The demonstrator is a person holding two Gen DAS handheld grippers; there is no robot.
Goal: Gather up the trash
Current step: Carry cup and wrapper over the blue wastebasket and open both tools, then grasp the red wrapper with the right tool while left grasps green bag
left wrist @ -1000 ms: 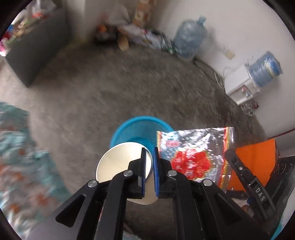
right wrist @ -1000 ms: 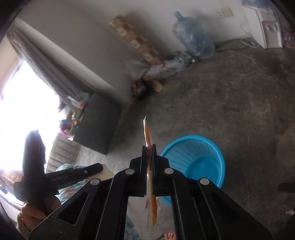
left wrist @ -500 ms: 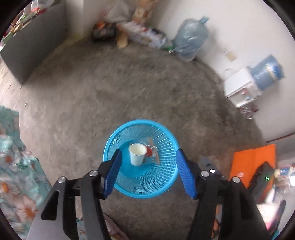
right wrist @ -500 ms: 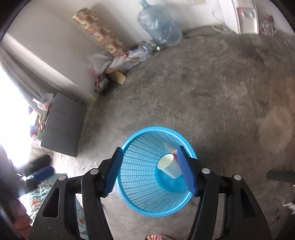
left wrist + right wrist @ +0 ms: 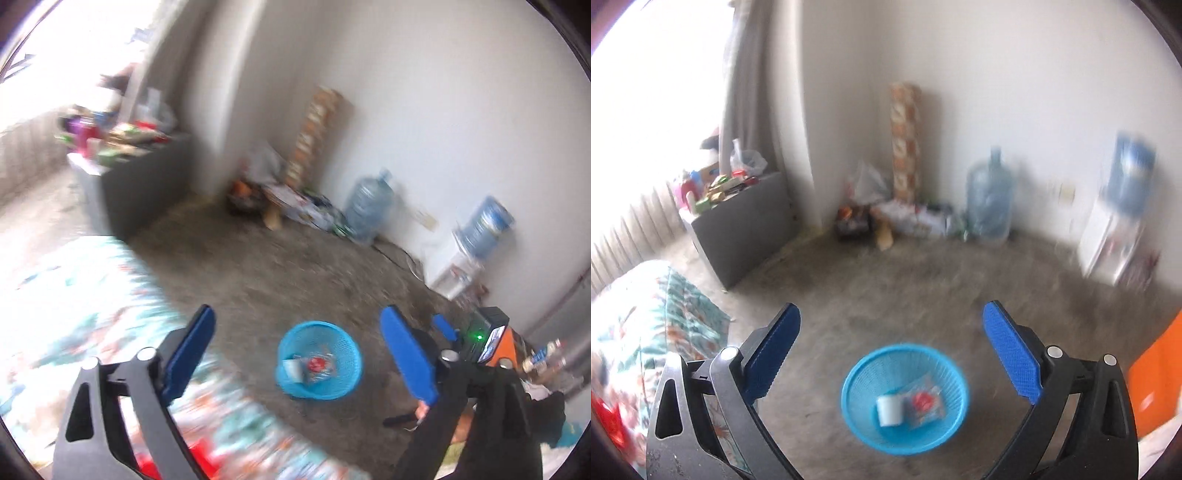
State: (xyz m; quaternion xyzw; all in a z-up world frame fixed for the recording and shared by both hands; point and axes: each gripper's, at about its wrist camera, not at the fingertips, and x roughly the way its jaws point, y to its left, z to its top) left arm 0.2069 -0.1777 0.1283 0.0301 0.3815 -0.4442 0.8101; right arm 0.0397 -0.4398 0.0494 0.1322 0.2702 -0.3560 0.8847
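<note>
The cup (image 5: 889, 409) and wrapper (image 5: 925, 404) are seen in the basket (image 5: 905, 398), below and between the left tongs (image 5: 301, 358) and right tongs (image 5: 892, 354), both just spread wide and empty.

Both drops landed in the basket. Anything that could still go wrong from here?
1. The blue basket looks light and stands loose on the floor; a low pass by the open right gripper could tip out the paper cup and snack wrapper.
2. The left gripper, also open and empty, faces a blurred view, so judging the next pick is risky.
</note>
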